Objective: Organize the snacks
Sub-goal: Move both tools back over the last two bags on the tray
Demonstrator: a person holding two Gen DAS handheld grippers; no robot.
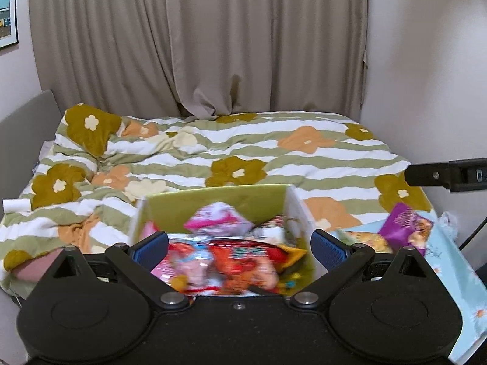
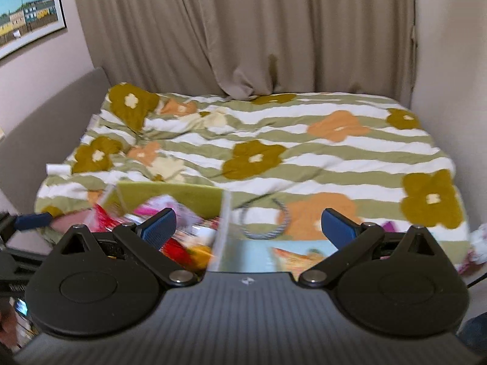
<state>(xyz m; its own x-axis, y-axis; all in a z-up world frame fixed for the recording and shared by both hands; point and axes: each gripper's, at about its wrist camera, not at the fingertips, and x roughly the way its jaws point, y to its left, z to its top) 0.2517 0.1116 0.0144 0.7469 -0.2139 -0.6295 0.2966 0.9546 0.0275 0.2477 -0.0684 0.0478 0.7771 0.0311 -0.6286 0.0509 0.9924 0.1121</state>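
On the far left of the left wrist view a white roll point(image 1: 16, 205) lies at the quilt's point(image 1: 194, 158) edge. The left gripper point(image 1: 239, 245) hangs over the green box point(image 1: 213, 202), its jaws spread wide with nothing between them. The box is packed with snack bags, a pink bag point(image 1: 217, 220) on top and a red bag point(image 1: 240, 263) nearest the camera, both blurred. Just right of the box, on a pale blue cloth point(image 1: 444, 261), lie an orange bag point(image 1: 363, 238) and a purple bag point(image 1: 403, 223). The other gripper's black finger juts in at the right edge.

In the right wrist view the box point(image 2: 170, 194) sits lower left. The right gripper point(image 2: 248, 228) is beside its right wall, jaws spread and empty. Between them lie a cord loop point(image 2: 284, 213) on the quilt point(image 2: 304, 152) and the orange bag point(image 2: 296, 255) below.
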